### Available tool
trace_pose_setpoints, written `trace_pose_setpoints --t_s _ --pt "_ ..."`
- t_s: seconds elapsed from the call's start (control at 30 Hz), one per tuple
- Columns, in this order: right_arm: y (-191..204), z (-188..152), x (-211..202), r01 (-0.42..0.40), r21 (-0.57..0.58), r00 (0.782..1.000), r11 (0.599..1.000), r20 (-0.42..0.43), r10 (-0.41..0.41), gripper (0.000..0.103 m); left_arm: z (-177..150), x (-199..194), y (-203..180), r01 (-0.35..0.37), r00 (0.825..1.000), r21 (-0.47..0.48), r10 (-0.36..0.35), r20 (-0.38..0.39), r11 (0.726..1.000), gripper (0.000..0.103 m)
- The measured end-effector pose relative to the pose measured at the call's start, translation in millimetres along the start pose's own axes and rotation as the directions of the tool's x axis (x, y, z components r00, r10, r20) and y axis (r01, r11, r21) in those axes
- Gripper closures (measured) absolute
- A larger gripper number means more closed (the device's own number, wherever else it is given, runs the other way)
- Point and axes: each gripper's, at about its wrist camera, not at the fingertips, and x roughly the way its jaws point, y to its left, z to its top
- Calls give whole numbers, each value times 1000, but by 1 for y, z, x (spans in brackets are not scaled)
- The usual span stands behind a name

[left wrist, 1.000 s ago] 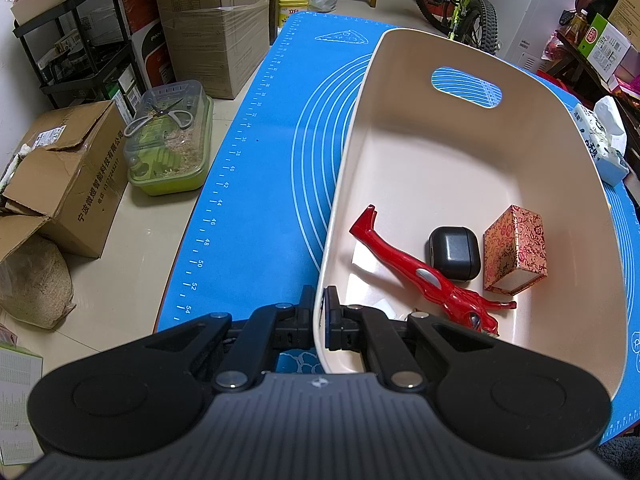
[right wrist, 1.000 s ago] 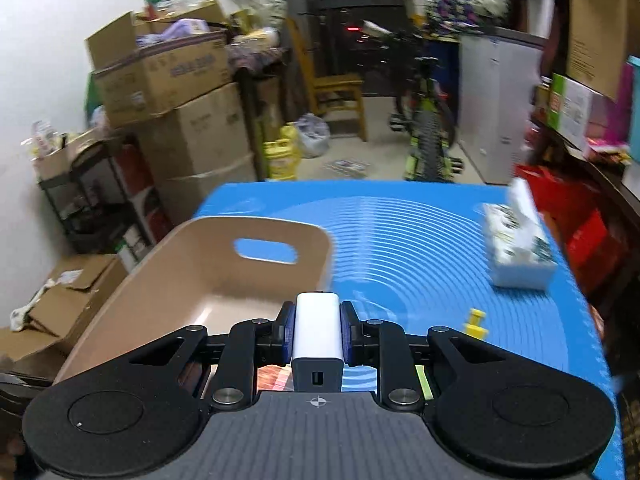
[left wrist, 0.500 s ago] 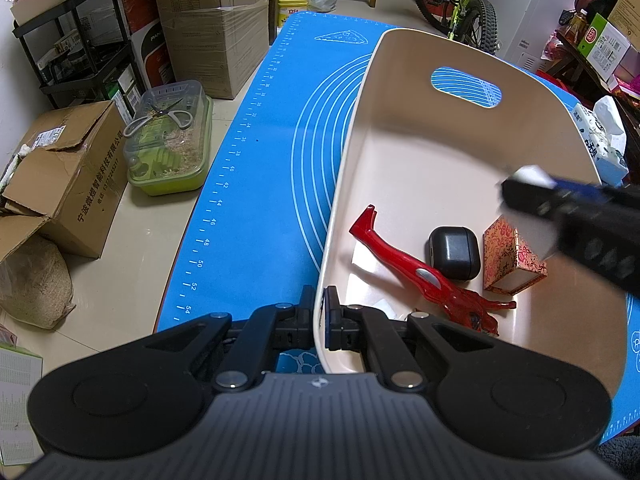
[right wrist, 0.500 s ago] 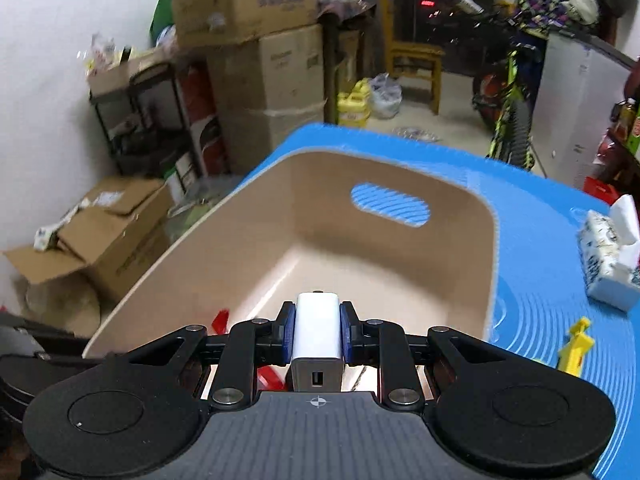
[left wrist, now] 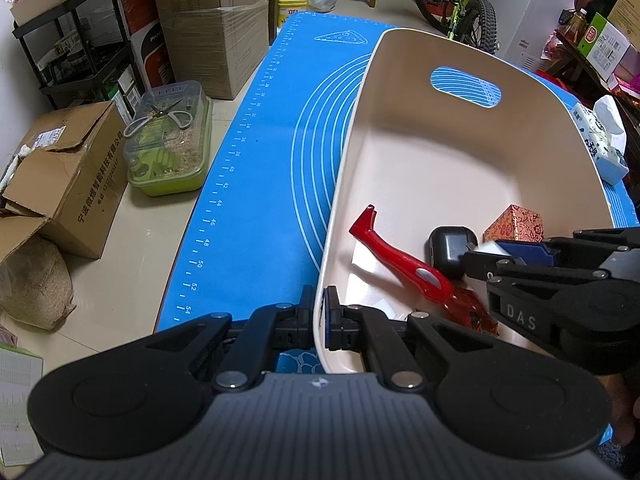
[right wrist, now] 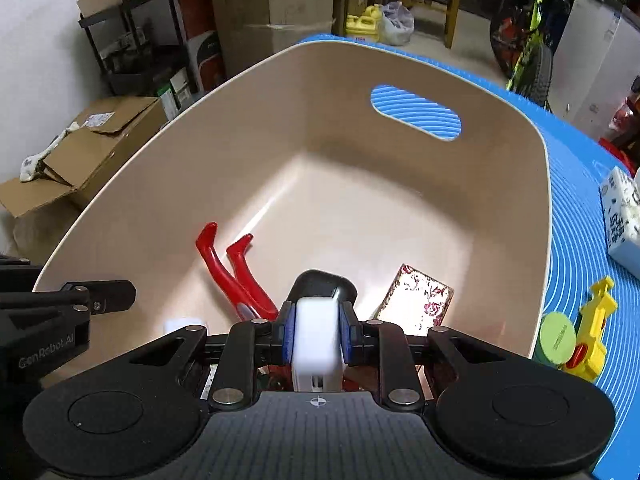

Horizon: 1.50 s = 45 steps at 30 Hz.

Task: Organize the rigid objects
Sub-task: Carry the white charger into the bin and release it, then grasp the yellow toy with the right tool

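1. The blue mat (left wrist: 256,184) covers your counter; the beige bin (right wrist: 400,208) stands on it.
2. Your left gripper (left wrist: 320,322) has its fingers closed on the bin's near rim.
3. Your right gripper (right wrist: 318,330) is inside the bin; its fingers are starting to open, the white charger (right wrist: 318,340) between them, pads touching it.
4. On the bin floor lie the red pliers (right wrist: 236,276), a black case (left wrist: 450,250) and a patterned box (right wrist: 416,300).
5. A yellow toy (right wrist: 594,324) lies on the mat right of the bin.
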Motion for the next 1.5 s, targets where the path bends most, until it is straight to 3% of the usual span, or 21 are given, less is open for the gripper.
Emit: trace_pose_setpoints --t_s 0.07,0.13,0.33,0.57,0.73,1.07,1.5 --pt "-1 -2 -7 -13 4 999 1000 31 13 51 0 0 1 1 1000 -2 -1 -1 1000 97" --pt "-5 -3 -15 -26 16 998 1000 64 25 46 0 0 0 -1 1000 0 1 0 1000 97" --pt "-31 -3 -51 -43 74 982 996 186 29 37 0 1 0 0 1000 0 0 -1 1000 97" --pt "-86 -2 -83 3 182 962 983 269 -53 32 0 1 0 0 1000 0 0 0 1000 97" --pt "-129 -13 -80 66 266 957 962 256 -136 32 0 1 0 0 1000 0 0 0 1000 97" --pt "-186 -44 -32 203 390 956 898 120 -268 31 0 1 0 1 1000 -1 -1 -1 1000 97" --pt "-226 -62 10 235 468 959 852 32 -282 32 0 1 0 0 1000 0 0 -1 1000 97"
